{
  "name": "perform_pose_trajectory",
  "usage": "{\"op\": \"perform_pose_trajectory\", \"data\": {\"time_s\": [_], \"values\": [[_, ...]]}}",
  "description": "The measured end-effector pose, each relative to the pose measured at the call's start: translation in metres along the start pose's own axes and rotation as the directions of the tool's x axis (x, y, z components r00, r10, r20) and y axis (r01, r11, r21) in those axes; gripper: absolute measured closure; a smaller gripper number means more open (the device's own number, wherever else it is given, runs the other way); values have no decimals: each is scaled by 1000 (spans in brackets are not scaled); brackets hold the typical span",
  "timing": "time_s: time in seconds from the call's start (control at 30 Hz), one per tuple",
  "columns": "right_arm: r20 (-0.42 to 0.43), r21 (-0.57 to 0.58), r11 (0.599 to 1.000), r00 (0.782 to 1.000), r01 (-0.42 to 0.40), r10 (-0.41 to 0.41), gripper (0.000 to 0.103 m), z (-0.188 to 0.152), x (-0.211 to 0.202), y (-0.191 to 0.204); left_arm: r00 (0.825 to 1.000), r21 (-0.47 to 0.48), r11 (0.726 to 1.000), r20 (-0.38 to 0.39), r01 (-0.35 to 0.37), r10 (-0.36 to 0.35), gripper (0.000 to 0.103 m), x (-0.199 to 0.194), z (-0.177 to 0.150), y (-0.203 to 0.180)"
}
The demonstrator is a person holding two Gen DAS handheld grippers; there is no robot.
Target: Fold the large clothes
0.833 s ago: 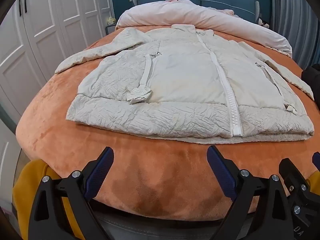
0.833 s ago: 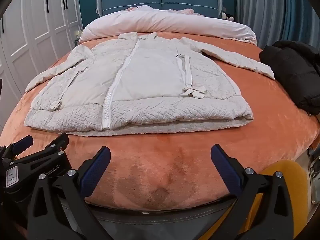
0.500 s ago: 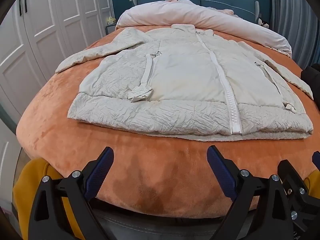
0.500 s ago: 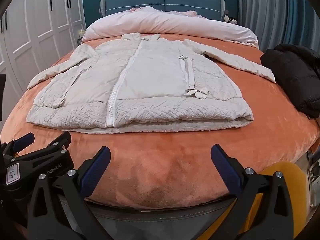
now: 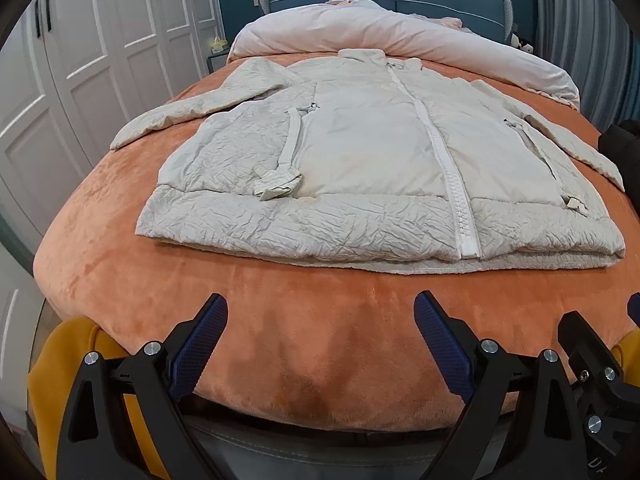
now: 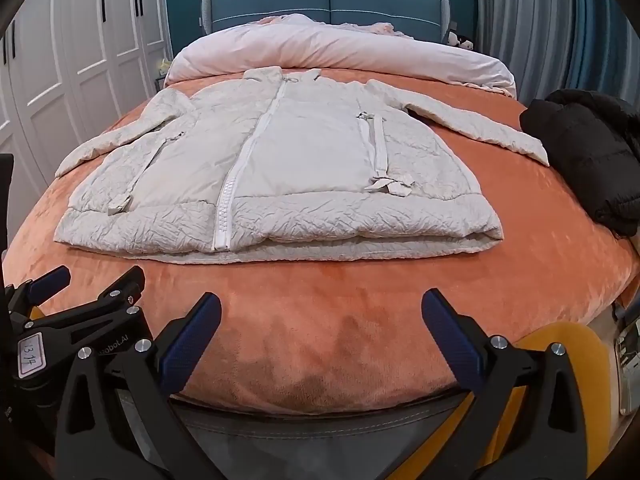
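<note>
Lying flat, crinkled cream padded coat (image 5: pixel 360 168) covers plush orange blanket (image 5: pixel 320 320).

Free: bare blanket (image 6: pixel 320 280) strip, 6 o'clock of coat (image 6: pixel 280 160).
Blocked: black jacket (image 6: pixel 592 152) at 3; duvet (image 6: pixel 340 48) at 12.
</note>
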State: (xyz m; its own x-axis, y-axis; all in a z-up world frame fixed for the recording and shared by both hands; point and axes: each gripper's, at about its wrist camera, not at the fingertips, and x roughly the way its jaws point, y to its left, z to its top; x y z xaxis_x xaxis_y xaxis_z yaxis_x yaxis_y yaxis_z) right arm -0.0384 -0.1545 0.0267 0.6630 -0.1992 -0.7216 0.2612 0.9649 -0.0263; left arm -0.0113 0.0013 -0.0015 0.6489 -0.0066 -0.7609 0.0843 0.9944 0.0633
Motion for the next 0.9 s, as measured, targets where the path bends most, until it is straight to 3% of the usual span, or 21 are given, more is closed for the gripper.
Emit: {"op": "perform_pose_trajectory", "data": {"time_s": [0.9], "values": [[-7,-1,1000,1000,-3,3,5,-3,0,1,1000,4,1000,-3,-3,3,12,0,-3,-1]]}}
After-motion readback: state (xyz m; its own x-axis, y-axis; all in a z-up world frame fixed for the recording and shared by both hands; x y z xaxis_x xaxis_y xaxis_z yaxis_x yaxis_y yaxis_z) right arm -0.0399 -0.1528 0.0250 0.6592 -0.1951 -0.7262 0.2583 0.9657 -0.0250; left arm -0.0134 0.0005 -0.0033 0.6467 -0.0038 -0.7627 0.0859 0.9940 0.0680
